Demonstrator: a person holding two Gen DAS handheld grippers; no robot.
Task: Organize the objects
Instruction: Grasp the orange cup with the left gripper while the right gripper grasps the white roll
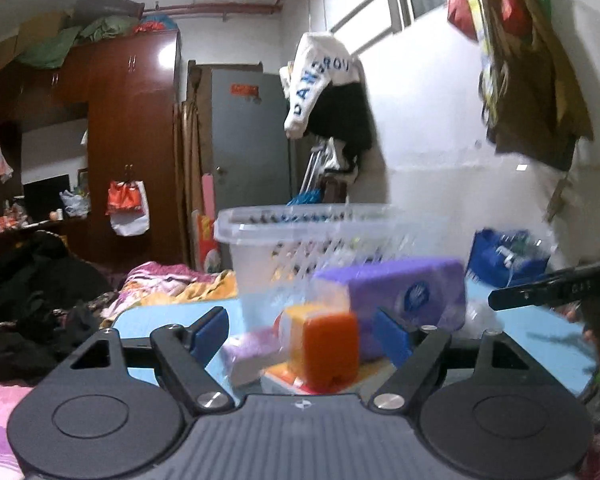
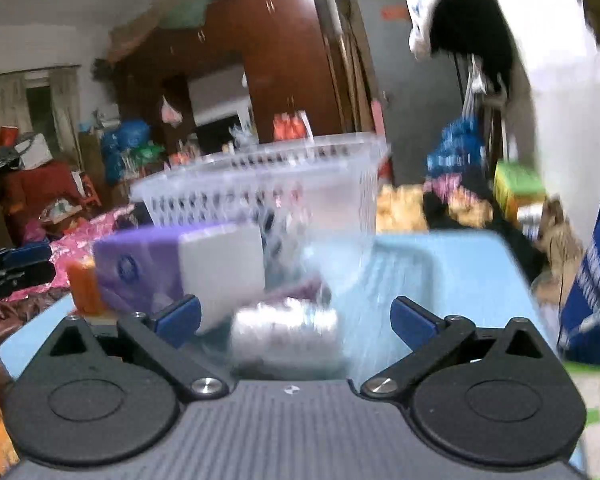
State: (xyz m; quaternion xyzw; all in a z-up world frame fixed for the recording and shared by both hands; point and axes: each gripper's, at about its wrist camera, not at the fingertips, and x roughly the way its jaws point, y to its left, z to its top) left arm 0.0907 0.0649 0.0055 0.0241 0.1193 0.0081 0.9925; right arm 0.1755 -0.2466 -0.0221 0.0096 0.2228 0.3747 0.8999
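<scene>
Reaching toward a cluster of small goods on a light blue table (image 1: 148,320), both grippers stand open with nothing between their pads. The left gripper (image 1: 302,330) faces an orange-capped container (image 1: 328,350), which sits in front of a purple box (image 1: 396,292) and beside a small purple packet (image 1: 252,352). The right gripper (image 2: 296,318) faces a silvery, blurred item (image 2: 288,334) lying just ahead of its fingers; what it is cannot be told. Behind everything stands a clear plastic basket (image 1: 284,224), upright at the far side of the table, seemingly the place where these things belong. The step in hand looks like the approach for a first pick, each hand lining up on its own item. Next, each gripper needs to settle around its target, close squarely on it, then lift it over the basket's rim without knocking the neighbouring pieces.
</scene>
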